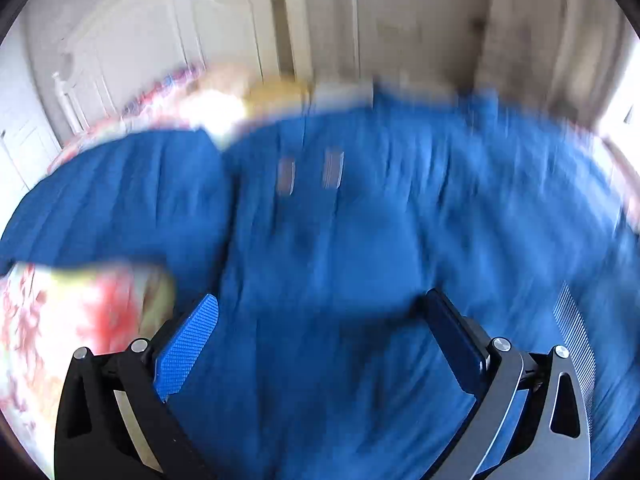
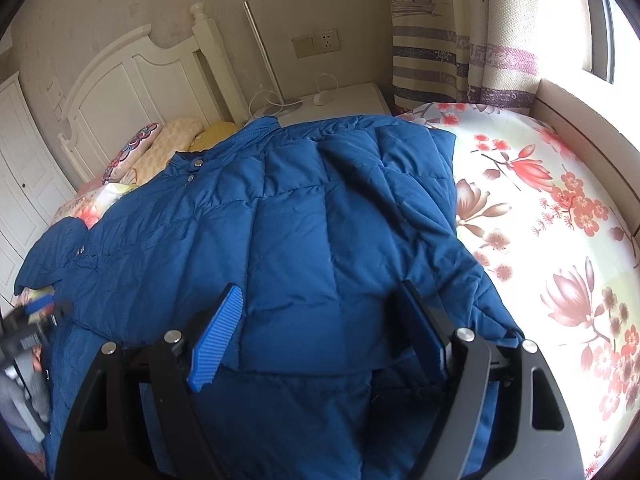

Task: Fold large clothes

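One blue quilted jacket (image 2: 304, 216) spread across bed with floral sheet (image 2: 540, 208), collar toward white headboard (image 2: 132, 80), one side folded over body. Left tongs (image 1: 320, 344) gaping wide above jacket, nothing between pads; view blurred. Right tongs (image 2: 320, 340) parted, straddling folded jacket edge; pads not seen pressing fabric. Pillows (image 2: 168, 140) by headboard. Nightstand (image 2: 344, 100) beyond, lamp base and cable on top.

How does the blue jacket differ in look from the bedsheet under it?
The jacket is plain blue; the bedsheet is pale with red and pink flowers. The jacket is puffy, quilted in stitched panels and creased; the bedsheet lies flat and smooth. The jacket carries snap buttons near its collar; the bedsheet has none. Both are fabric spread on the bed.
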